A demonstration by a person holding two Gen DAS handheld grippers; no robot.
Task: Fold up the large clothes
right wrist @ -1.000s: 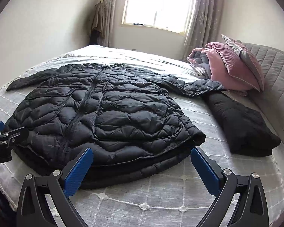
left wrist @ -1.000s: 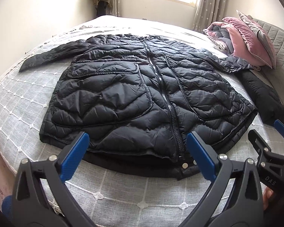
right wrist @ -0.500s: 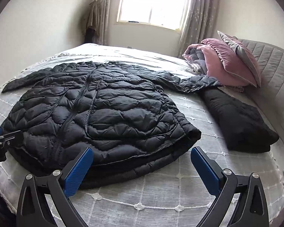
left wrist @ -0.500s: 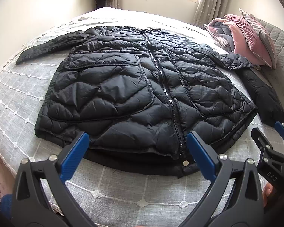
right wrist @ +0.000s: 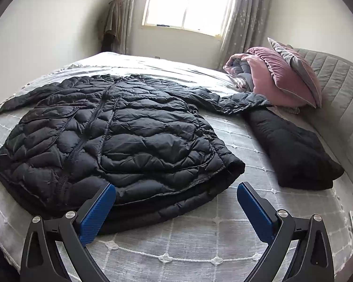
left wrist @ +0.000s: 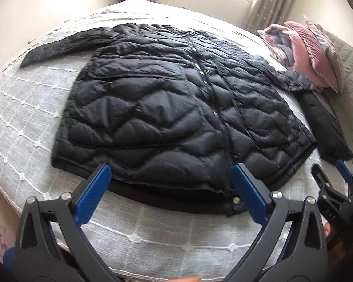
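Nearest the cameras, the left gripper (left wrist: pixel 169 188) and the right gripper (right wrist: pixel 176 202) both hover spread wide and empty just short of the hem of the black puffer jacket (right wrist: pixel 120 138). The jacket lies flat, front up, on the bed (right wrist: pixel 200 235), its zipper line running straight away toward the window (sleeves flung sideways). The left gripper faces the hem's middle; the right is nearer the right corner.

bed (right wrist: pixel 200 246) grey quilted | window (right wrist: pixel 188 2) bright, curtained | walls (right wrist: pixel 47 23) pale
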